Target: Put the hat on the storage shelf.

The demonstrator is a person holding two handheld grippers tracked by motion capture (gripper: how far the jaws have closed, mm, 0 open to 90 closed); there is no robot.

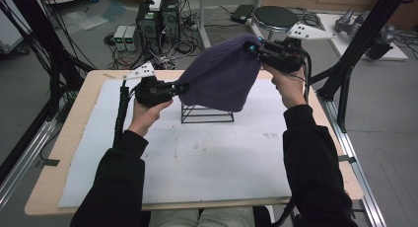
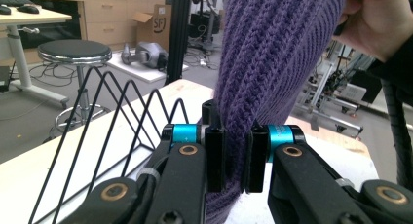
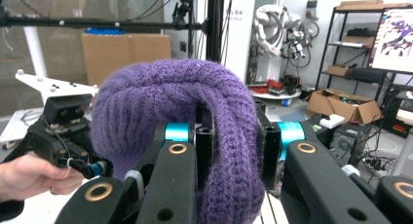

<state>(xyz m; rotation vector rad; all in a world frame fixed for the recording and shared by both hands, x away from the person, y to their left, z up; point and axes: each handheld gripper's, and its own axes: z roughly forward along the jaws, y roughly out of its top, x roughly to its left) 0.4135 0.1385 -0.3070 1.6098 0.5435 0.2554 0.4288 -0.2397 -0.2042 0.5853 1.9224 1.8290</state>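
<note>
Both tongs, left (image 1: 181, 89) and right (image 1: 252, 49), pinch the purple beanie (image 1: 222, 79) aloft over the wire rack (image 1: 207, 113); lowering it remains.

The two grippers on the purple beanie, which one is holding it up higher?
The right gripper, gripping the purple knit beanie at its raised far end. The left gripper pinches the lower edge, down beside the black wire rack.

Left gripper (image 1: 178, 88) held low at the left, jaws clamped shut; right gripper (image 1: 252, 48) raised higher and farther out, likewise clamped; both forearms stretched forward.
</note>
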